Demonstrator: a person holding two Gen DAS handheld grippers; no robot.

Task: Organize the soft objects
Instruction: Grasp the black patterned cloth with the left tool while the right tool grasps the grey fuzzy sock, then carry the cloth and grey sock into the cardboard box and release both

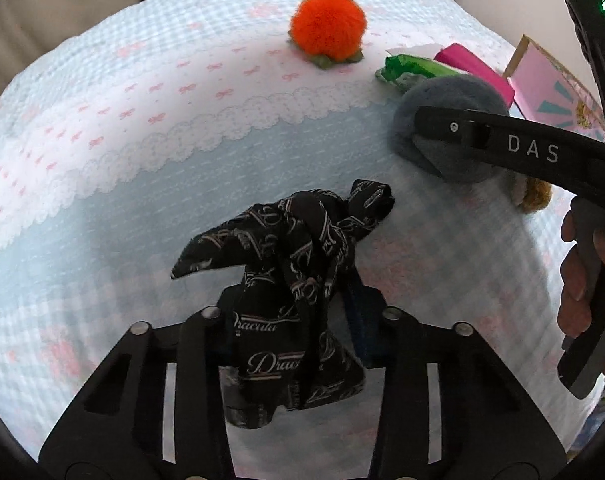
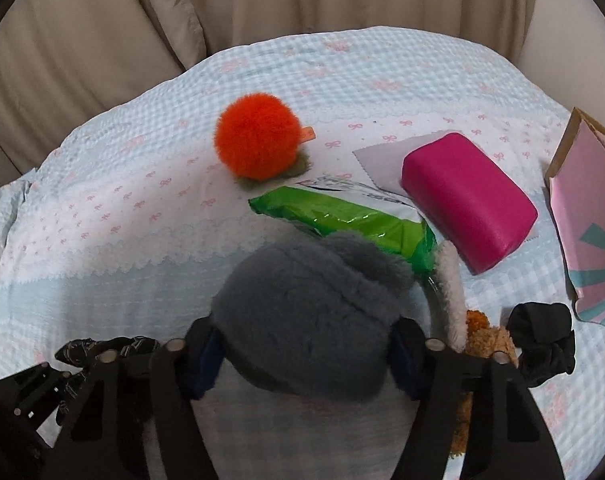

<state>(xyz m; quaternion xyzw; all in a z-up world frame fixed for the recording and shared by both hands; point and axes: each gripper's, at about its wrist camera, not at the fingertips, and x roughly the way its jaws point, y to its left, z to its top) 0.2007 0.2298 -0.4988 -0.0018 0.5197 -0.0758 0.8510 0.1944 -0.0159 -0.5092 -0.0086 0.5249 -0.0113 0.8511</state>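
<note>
Black scarf (image 1: 298,276) printed with white script hangs bunched between the fingers of the left gripper (image 1: 292,320), which clamps it just above a pale blue checked bedspread (image 1: 102,208). Beside it, the right gripper (image 2: 306,344) squeezes a grey fluffy plush (image 2: 310,316) from both sides. An orange pom-pom toy (image 2: 258,142) sits farther back, near a green packet (image 2: 342,220) and a magenta block (image 2: 468,200). A black scrunchie (image 2: 542,340) and a brown plush (image 2: 486,340) lie at right, close to a pink patterned bag (image 2: 586,216).
</note>
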